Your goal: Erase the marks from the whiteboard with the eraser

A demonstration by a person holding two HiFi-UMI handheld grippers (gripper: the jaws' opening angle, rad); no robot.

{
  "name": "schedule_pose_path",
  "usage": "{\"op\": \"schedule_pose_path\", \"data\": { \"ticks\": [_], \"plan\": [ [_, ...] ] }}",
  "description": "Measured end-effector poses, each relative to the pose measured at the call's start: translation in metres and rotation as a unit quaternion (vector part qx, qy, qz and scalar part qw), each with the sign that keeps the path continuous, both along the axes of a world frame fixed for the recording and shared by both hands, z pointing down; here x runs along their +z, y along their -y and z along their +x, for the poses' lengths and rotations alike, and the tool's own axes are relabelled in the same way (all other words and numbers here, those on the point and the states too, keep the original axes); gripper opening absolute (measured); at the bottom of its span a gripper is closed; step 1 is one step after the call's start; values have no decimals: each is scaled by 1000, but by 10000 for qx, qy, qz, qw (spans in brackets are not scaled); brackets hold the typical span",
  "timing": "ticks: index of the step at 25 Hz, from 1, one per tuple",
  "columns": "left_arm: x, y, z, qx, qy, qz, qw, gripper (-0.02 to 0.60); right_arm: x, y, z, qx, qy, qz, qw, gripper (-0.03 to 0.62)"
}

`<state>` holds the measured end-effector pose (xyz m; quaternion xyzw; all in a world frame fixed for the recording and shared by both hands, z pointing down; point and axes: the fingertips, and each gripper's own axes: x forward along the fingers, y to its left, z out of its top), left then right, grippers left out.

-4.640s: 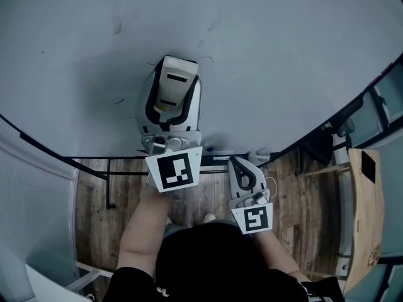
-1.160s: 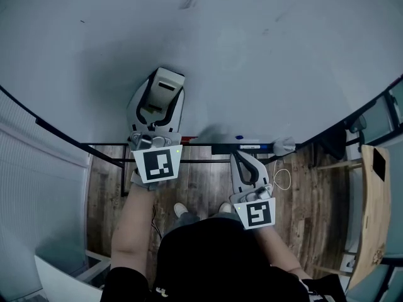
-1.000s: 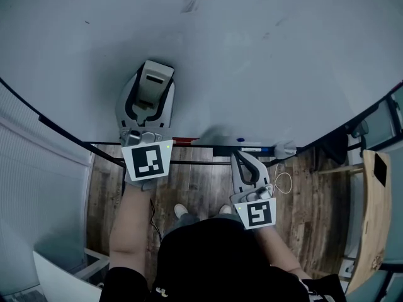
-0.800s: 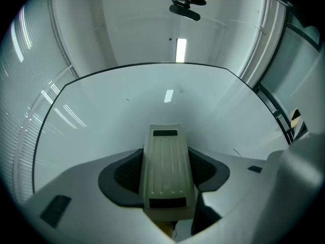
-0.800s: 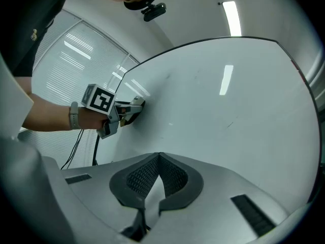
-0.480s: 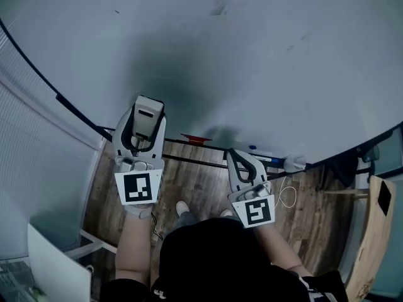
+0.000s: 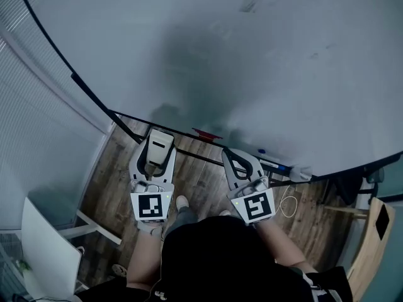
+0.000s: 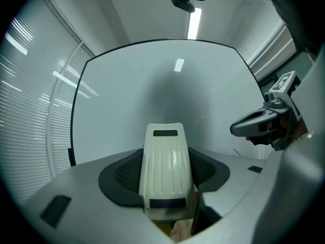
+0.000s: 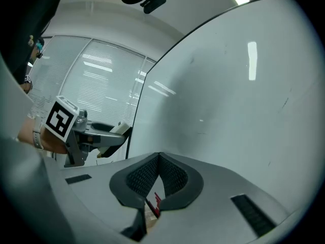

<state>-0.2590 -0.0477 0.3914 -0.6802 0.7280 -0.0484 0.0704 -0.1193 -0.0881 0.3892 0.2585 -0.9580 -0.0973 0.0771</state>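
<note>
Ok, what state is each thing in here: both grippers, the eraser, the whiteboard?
Left gripper: jaws shut on the eraser.
Right gripper: jaws shut, nothing held.
Eraser: gripped, held off the board.
Whiteboard: mostly clean, with a few faint marks near its top.

the whiteboard [image 7: 271,74] runs off the head view's far and right edges. its faint marks [image 7: 249,5] are too small to read. the eraser [image 8: 165,169] hides its own wiping face and the inner faces of the fingers [image 8: 122,174] clamping it. a red thing [image 7: 206,133] at the board's near edge is too small to name.
</note>
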Motion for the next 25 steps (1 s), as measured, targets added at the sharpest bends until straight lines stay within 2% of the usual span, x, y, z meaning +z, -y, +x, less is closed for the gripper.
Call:
{"op": "schedule_pose_path", "data": {
  "ticks": [4,7,11,14,17,25],
  "plan": [
    [32,-15,11,124,184,-443,9988,264,13,-2,-5,-221,-15,-381,9990,28],
    [43,-23,16,143,115,-580,9981,264,20,-3,-7,-289,-41,-578,9979,28],
    [51,-28,21,157,91,-677,9975,264,23,-9,-12,-525,-156,-507,9972,28],
    [55,-27,26,223,100,-758,9968,264,30,-16,-13,-591,-220,-655,9959,27],
    [58,-24,29,265,51,-805,9964,264,32,-20,-14,-711,-342,-550,9954,28],
    [60,-9,40,598,171,-822,9947,264,31,-10,-2,-460,-371,-510,9970,28]
  ]
}}
